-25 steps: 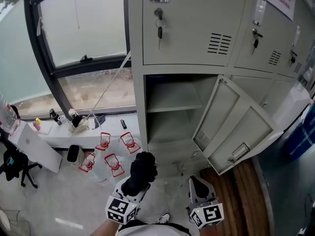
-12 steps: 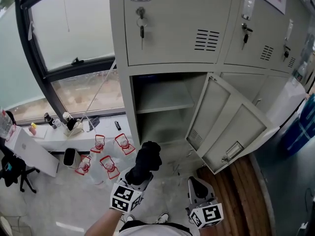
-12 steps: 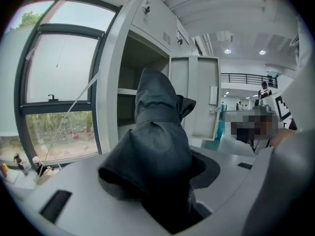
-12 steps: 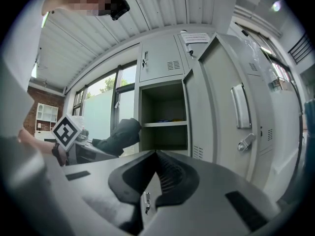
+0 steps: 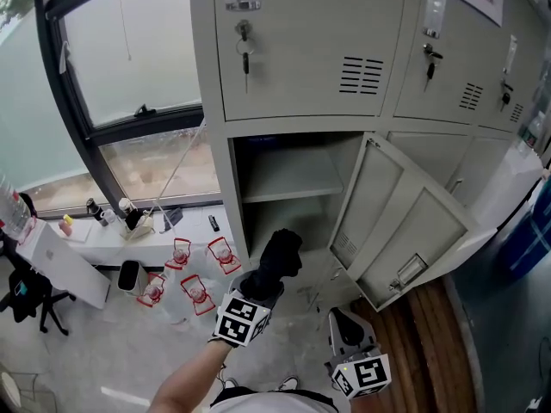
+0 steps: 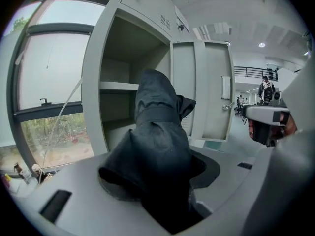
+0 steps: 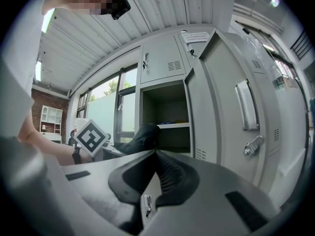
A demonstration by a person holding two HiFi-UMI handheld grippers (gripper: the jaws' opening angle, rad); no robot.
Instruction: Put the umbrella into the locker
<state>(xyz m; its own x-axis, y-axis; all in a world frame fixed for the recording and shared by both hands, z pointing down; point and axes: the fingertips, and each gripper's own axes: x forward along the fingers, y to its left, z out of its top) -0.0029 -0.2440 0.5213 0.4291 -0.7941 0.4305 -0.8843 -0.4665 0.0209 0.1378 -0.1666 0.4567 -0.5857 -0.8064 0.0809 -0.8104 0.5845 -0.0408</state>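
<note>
Left gripper (image 6: pixel 162 195) is clamped on the umbrella (image 6: pixel 157 132), which pokes out ahead, not yet in the open locker (image 6: pixel 93 82). Something small lies on its shelf (image 7: pixel 178 125), can't tell what. Right gripper (image 7: pixel 156 154) is closed, empty.

Office locker corner: steel lockers (image 5: pixel 301 58), window (image 5: pixel 138 50).

Left gripper (image 5: pixel 265 284), lower centre of the head view, extended forward on a bare forearm (image 5: pixel 185 379) rising from the bottom edge, tilted slightly downward; jaws clamped on the umbrella (image 5: pixel 281 252). Right gripper (image 5: pixel 343 318), lower right of centre, held level close to the body; jaws closed together, nothing between them.
</note>
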